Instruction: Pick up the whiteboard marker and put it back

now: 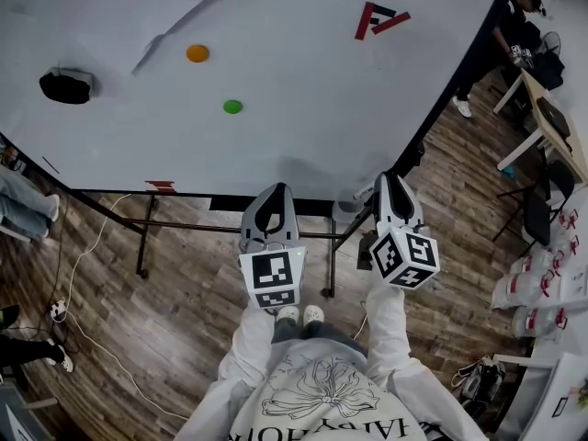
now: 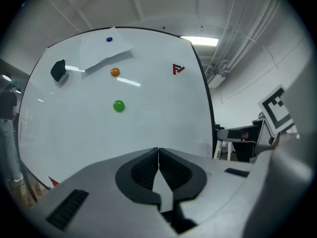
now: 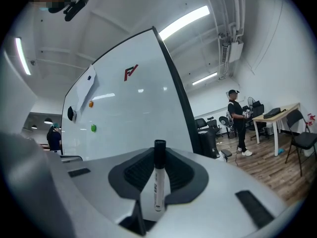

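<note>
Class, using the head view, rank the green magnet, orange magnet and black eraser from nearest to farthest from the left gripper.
1. Green magnet, low on the whiteboard, just above the left gripper.
2. Orange magnet, higher and slightly left.
3. Black eraser, far left.

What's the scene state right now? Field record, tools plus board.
left tool: shut, nothing between the jaws
right tool: shut on whiteboard marker, black cap sticking out
whiteboard: in front of both tools
on board: green magnet, orange magnet, black eraser
task: whiteboard marker picked up, not yet put back
</note>
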{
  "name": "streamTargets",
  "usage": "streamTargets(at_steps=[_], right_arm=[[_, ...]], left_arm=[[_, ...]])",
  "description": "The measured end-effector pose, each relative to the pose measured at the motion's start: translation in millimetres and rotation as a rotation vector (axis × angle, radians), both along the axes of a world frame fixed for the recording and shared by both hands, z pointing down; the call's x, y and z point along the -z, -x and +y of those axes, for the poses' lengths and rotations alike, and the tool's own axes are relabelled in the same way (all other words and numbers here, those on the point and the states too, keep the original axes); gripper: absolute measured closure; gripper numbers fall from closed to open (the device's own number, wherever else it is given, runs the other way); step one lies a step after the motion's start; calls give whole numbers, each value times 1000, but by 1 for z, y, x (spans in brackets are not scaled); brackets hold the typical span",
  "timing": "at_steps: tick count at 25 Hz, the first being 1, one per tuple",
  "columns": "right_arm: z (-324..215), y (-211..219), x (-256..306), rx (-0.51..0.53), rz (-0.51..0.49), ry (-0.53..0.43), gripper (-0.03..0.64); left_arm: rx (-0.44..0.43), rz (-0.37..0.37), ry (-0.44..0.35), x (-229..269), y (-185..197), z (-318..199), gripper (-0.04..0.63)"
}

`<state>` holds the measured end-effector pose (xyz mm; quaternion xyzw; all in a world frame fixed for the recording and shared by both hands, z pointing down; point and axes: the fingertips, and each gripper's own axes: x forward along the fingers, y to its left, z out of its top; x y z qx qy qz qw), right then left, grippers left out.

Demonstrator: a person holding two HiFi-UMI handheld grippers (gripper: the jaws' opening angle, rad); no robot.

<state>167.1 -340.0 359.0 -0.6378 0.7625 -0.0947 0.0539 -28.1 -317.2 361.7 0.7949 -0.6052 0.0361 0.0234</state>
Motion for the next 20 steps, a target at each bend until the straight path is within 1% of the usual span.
streamTargets(at_steps=[7, 12, 15, 20], right_arm=[[-12, 3, -30, 12, 3, 48, 554], [-25, 3, -68, 17, -7, 120, 554], [-31, 4, -87, 18, -22, 141, 554], [-40, 3, -115, 16, -15, 187, 554]], left_arm=[[4, -4, 22, -12, 2, -7, 589], [12, -9, 35, -20, 3, -12, 589], [17, -9, 46, -26, 5, -16, 589], [25, -14, 64, -36, 8, -23, 589]])
